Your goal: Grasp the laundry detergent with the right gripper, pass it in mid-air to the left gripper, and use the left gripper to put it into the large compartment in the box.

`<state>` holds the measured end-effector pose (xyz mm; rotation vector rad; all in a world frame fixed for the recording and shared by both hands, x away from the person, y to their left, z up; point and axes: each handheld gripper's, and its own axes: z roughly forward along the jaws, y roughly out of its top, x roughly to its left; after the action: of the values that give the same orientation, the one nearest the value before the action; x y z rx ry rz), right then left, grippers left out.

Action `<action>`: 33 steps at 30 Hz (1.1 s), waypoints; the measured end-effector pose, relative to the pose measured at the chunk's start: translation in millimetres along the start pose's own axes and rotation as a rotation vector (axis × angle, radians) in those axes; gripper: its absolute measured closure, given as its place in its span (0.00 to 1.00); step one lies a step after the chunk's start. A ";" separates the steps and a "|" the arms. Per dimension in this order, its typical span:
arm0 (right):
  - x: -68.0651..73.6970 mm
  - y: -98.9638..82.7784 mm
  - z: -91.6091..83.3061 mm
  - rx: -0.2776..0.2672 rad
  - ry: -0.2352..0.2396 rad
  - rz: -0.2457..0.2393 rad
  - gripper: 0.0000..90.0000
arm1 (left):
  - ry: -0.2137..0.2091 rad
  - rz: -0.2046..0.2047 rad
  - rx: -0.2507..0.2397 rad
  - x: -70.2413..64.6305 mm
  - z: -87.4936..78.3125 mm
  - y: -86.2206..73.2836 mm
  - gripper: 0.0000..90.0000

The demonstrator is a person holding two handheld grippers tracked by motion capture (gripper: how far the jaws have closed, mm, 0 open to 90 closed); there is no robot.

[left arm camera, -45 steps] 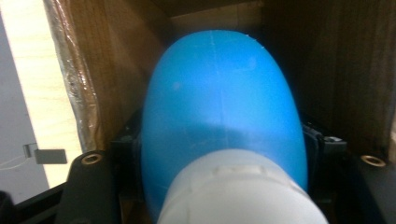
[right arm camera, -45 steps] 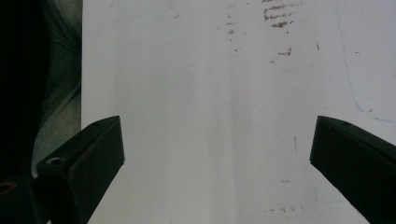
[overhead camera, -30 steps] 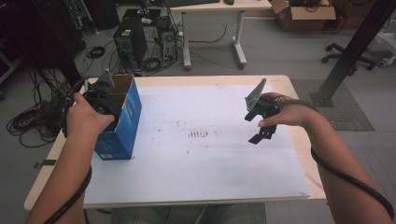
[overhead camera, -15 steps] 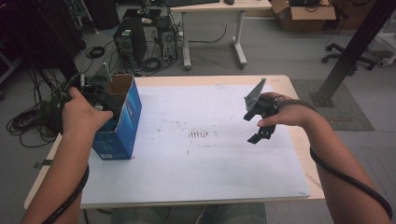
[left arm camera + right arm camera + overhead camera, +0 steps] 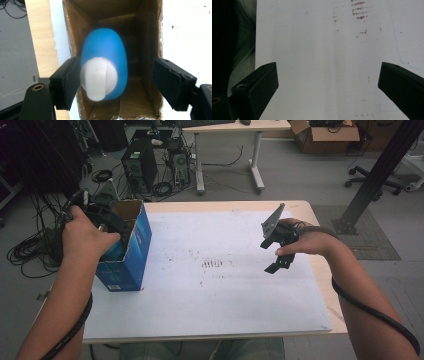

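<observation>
A blue egg-shaped object [image 5: 106,52] with a white cap [image 5: 98,77] lies inside an open blue cardboard box [image 5: 131,255] at the table's left. My left gripper [image 5: 115,82] hangs over the box mouth [image 5: 150,37], and its jaws have just been opening. The blue object sits between them, right beside the left pad [image 5: 71,80] and well apart from the right pad [image 5: 166,83]. In the high view a hand covers most of the left gripper [image 5: 107,227]. My right gripper [image 5: 277,262] hovers open over the white sheet [image 5: 324,37] at the right, with nothing between its jaws.
The white sheet [image 5: 215,285] covers most of the wooden table [image 5: 320,285] and bears dark smudges [image 5: 215,264] at its middle. Cables and computer towers [image 5: 137,167] stand on the floor beyond the far edge. A black post [image 5: 372,175] rises at the right.
The left hand has lifted a little above the box. The right hand and its gripper have stayed where they were.
</observation>
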<state>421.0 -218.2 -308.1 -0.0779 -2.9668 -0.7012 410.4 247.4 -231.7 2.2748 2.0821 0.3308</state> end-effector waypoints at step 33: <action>-2.0 2.7 -9.6 0.011 -0.015 0.005 0.03 | -0.072 0.260 -0.090 -15.8 -69.5 13.7 0.07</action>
<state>423.9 -220.1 -298.6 -0.0896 -2.9832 -0.6861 409.9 222.5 -163.5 2.4645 1.7039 0.3385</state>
